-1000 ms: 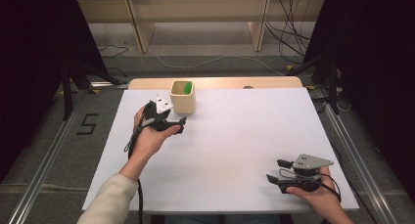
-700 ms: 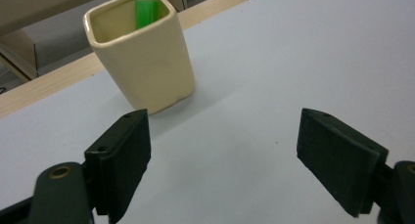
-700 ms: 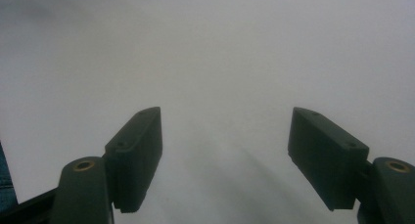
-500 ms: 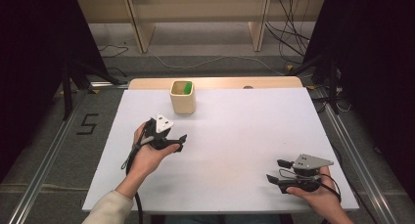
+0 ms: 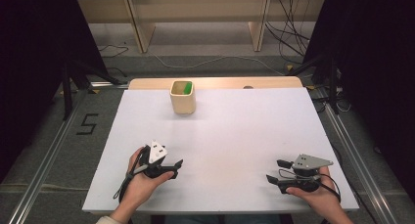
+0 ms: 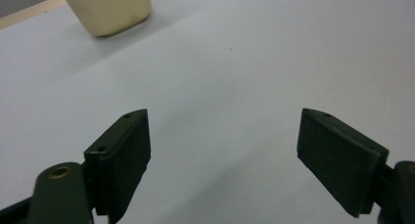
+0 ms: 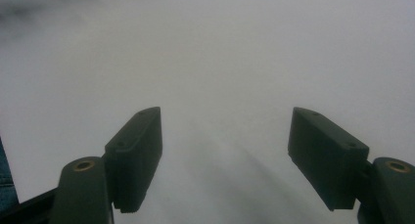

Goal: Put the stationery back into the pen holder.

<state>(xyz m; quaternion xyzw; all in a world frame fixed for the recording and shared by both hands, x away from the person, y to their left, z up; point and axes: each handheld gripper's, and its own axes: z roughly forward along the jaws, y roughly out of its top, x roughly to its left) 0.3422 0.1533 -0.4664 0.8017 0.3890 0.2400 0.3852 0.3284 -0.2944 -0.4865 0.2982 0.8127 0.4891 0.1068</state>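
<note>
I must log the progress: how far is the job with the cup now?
Done, it seems: a green thing lies inside the beige cup. In hand: nothing; the left tongs and the right tongs are open and empty, near the table's front edge. Nothing visible is left to move.

Place: I worked in what looked like a lab recording bay.
Table: my white table (image 5: 235,136) stood on grey carpet, metal rails (image 5: 44,160) running along both side edges.
Floor: a taped "5" (image 5: 87,124) sat left of it.
Behind: loose cables (image 5: 288,43) and black drapes (image 5: 29,62).
</note>
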